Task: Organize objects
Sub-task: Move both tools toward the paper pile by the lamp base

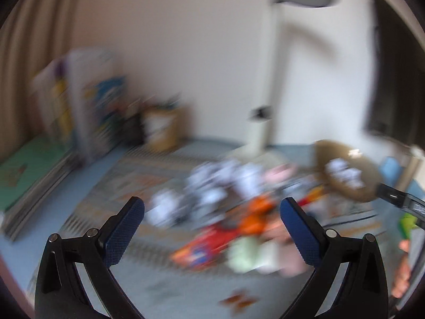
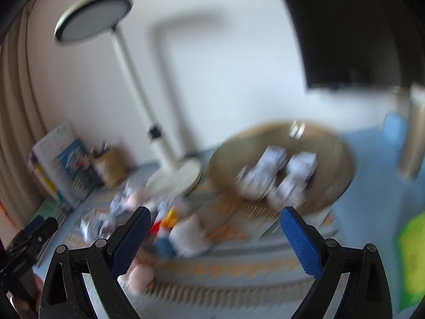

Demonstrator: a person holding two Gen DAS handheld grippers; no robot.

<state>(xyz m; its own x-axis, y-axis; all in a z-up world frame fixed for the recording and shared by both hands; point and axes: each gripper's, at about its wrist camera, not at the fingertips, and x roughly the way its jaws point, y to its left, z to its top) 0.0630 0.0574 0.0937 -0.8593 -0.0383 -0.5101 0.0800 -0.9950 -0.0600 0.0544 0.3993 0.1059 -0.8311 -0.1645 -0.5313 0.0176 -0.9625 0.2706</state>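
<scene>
- Left gripper (image 1: 212, 228): jaws apart, nothing between them; blurred toy pile (image 1: 220, 212) beyond.
- Right gripper (image 2: 215, 239): jaws apart, empty; woven basket (image 2: 332, 146) ahead holds white crumpled items (image 2: 279, 175).

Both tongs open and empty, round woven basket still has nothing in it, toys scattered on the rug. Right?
Not quite. The round woven basket is not empty: the right wrist view shows several white crumpled items lying inside it. The rest holds: the left tongs and right tongs are both open with nothing between them, and toys lie scattered on the rug.
</scene>
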